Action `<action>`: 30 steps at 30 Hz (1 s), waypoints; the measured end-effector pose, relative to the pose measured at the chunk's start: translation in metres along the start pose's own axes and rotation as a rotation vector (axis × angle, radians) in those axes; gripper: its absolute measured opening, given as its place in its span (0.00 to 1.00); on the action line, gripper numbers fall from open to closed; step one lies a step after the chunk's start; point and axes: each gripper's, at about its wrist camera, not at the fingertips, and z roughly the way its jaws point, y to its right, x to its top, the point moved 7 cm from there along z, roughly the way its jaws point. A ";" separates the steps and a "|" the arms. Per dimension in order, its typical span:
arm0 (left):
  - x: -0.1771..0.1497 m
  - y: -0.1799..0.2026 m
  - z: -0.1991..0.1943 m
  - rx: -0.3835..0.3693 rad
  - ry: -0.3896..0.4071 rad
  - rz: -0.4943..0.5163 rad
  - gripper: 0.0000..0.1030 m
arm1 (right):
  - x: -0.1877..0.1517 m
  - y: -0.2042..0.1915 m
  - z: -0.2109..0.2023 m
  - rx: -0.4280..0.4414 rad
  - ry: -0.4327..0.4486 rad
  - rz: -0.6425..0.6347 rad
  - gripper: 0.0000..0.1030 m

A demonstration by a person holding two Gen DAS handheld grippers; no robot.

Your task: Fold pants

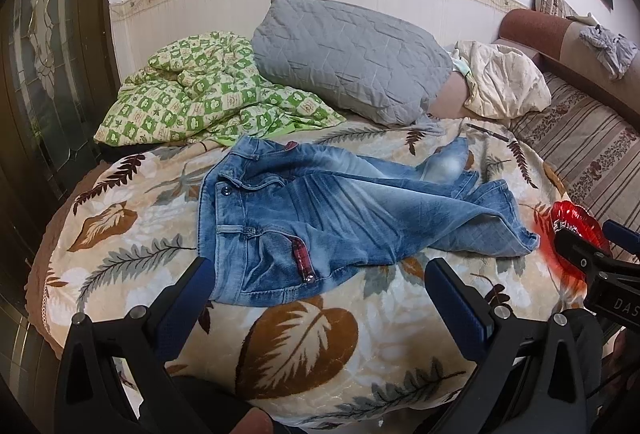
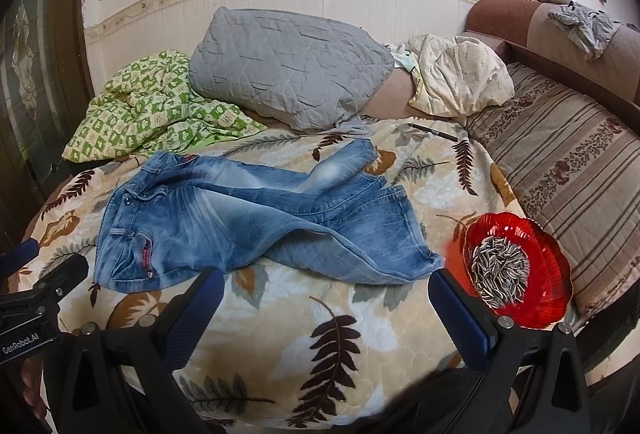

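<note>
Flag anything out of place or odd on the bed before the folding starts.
A red glass dish of sunflower seeds sits on the leaf-print blanket, right beside the jeans' leg hems. A pen lies near the pillows. The jeans lie crumpled, legs crossed.

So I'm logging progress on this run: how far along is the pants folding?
Nothing looks folded yet. The jeans lie unfolded and rumpled on the leaf-print blanket, the legs crossing near the hems. In hand: nothing; the left gripper and right gripper are both open, short of the denim. Left: all of it, starting with straightening the legs. The red dish of seeds sits close to the hems.
</note>
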 end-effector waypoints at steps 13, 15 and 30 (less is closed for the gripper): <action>0.047 0.044 0.060 -0.119 -0.044 0.257 1.00 | 0.024 0.029 0.031 0.093 -0.019 -0.034 1.00; 0.060 0.052 0.079 -0.141 -0.063 0.281 1.00 | 0.037 0.039 0.046 0.121 -0.028 -0.041 1.00; 0.091 0.145 0.219 -0.300 -0.178 0.544 1.00 | 0.097 0.102 0.211 0.163 -0.201 -0.092 0.93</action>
